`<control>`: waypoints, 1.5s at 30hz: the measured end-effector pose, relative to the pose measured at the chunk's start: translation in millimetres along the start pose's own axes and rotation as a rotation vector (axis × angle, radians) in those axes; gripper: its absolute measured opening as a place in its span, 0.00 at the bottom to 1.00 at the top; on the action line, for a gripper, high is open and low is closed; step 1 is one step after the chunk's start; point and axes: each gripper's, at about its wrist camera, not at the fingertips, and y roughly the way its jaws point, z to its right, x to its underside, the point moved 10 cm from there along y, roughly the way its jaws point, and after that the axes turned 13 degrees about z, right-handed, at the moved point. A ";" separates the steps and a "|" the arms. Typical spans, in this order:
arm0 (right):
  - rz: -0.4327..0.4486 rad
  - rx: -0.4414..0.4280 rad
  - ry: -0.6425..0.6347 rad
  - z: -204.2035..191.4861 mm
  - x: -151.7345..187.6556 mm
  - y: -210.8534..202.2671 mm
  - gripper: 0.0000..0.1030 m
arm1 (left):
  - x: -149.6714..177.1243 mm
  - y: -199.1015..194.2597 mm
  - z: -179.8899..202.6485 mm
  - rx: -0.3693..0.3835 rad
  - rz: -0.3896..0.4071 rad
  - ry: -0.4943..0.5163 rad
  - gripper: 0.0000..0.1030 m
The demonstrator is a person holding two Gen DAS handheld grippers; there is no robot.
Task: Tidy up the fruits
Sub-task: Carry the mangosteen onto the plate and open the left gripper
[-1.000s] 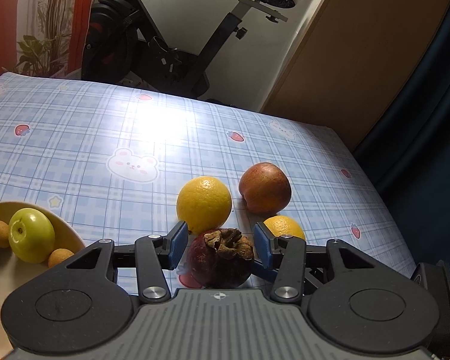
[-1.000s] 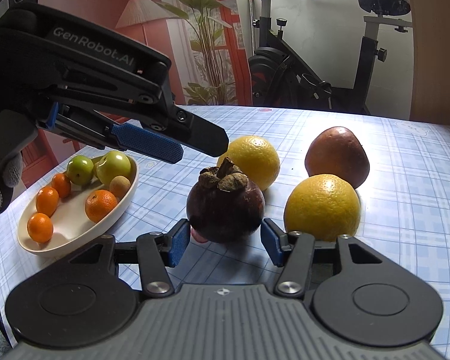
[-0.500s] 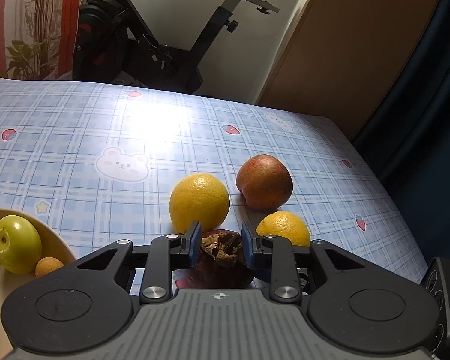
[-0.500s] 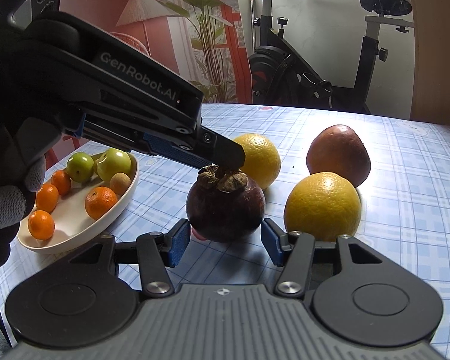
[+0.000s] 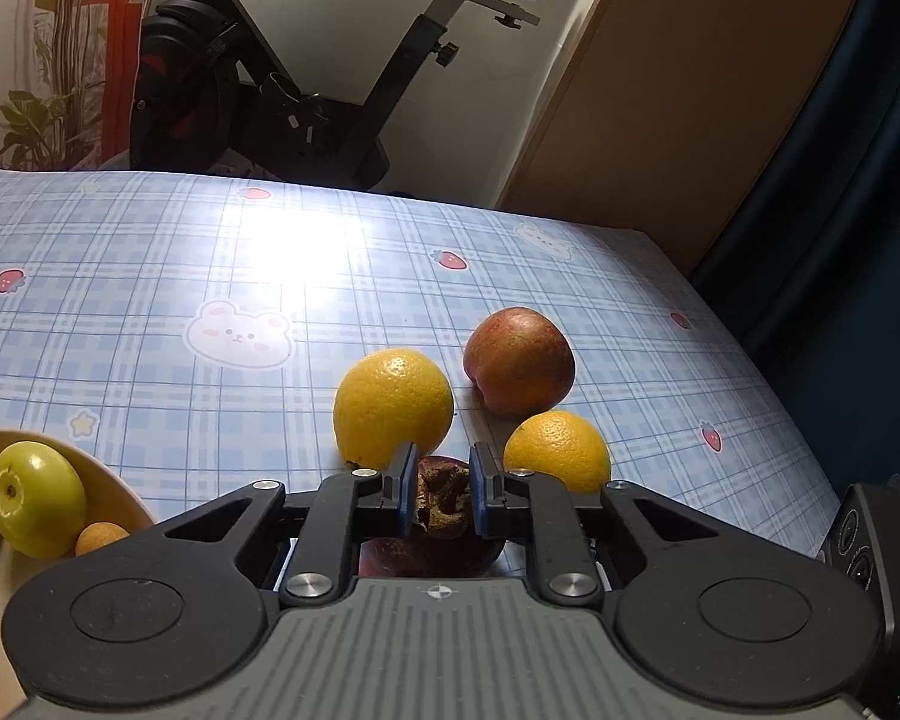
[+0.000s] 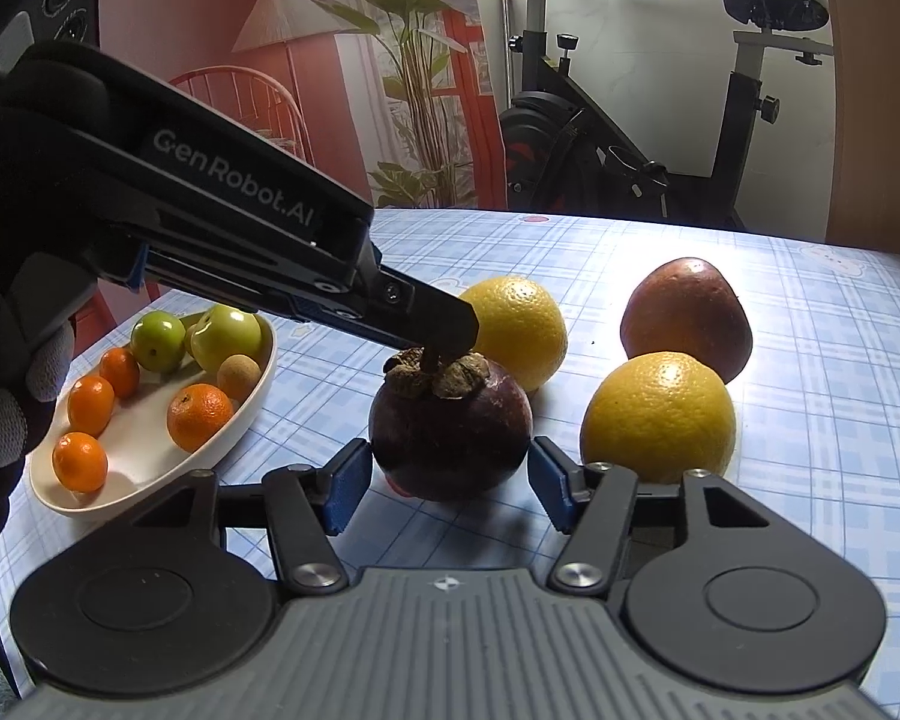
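Two grippers meet at one mangosteen [image 6: 450, 432] on the checked cloth [image 6: 810, 420], just right of the dish [image 6: 144, 450] of small fruit. Left gripper [image 5: 439, 495], reaching in from the left, has just closed and is pinched on the mangosteen's dry stem cap. Right gripper [image 6: 450, 483] stands apart at half width, pads either side of the mangosteen without clear contact; two oranges [image 6: 657, 417] and an apple [image 6: 687, 315] lie right and beyond.
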 end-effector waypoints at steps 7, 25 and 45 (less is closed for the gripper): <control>-0.013 -0.040 0.029 -4.9 2.5 -8.2 0.58 | 4.0 -6.1 -1.1 0.007 -0.028 -0.012 0.19; -0.017 -0.075 -0.017 -35.7 14.0 -18.3 0.59 | 21.1 -34.2 -18.4 -0.009 -0.046 -0.107 0.19; 0.007 -0.122 0.005 -44.0 0.7 -17.7 0.60 | 11.2 -51.1 -28.7 0.011 -0.014 -0.145 0.19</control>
